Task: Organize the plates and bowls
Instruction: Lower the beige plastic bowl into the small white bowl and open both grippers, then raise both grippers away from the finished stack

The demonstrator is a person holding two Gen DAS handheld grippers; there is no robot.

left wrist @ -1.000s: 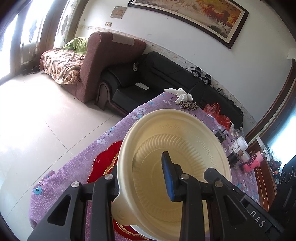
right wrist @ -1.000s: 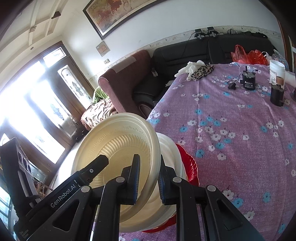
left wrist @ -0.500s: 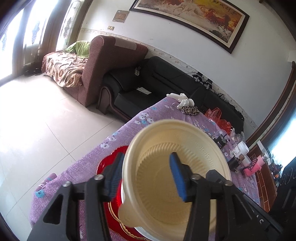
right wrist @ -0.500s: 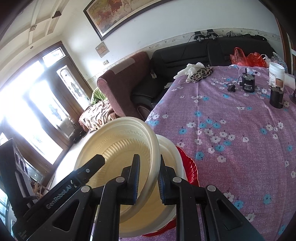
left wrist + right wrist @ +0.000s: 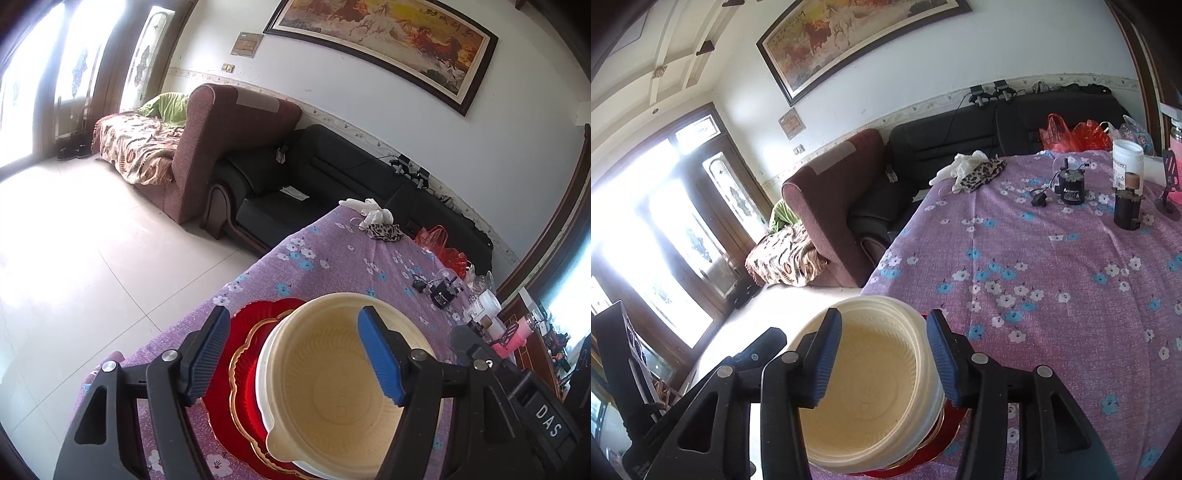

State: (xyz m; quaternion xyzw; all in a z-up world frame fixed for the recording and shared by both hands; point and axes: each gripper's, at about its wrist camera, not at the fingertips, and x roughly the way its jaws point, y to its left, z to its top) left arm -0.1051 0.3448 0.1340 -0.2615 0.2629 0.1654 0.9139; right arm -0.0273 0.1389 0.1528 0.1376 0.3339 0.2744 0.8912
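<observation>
A cream plastic bowl (image 5: 332,391) sits level inside a white bowl (image 5: 263,384), both stacked on a red plate with a gold rim (image 5: 225,384) near the corner of the purple flowered table. My left gripper (image 5: 295,354) straddles the bowl's left rim; its jaws are opening and its blue pads stand clear of the rim. In the right wrist view the same cream bowl (image 5: 871,391) lies under my right gripper (image 5: 882,358), whose jaws are also opening around the right rim without pressing it. A sliver of the red plate (image 5: 947,439) shows below.
Further back on the tablecloth (image 5: 1052,280) lie white gloves (image 5: 960,166), a leopard-print pouch (image 5: 984,173), a small black device (image 5: 1071,188), a white jar (image 5: 1126,158) and a dark bottle (image 5: 1126,210). The table edge (image 5: 255,267) drops to tiled floor; sofas stand beyond.
Both grippers let go of the cream bowl's rim and spread their jaws. The bowl went from tilted and lifted to lying level in the white bowl.
</observation>
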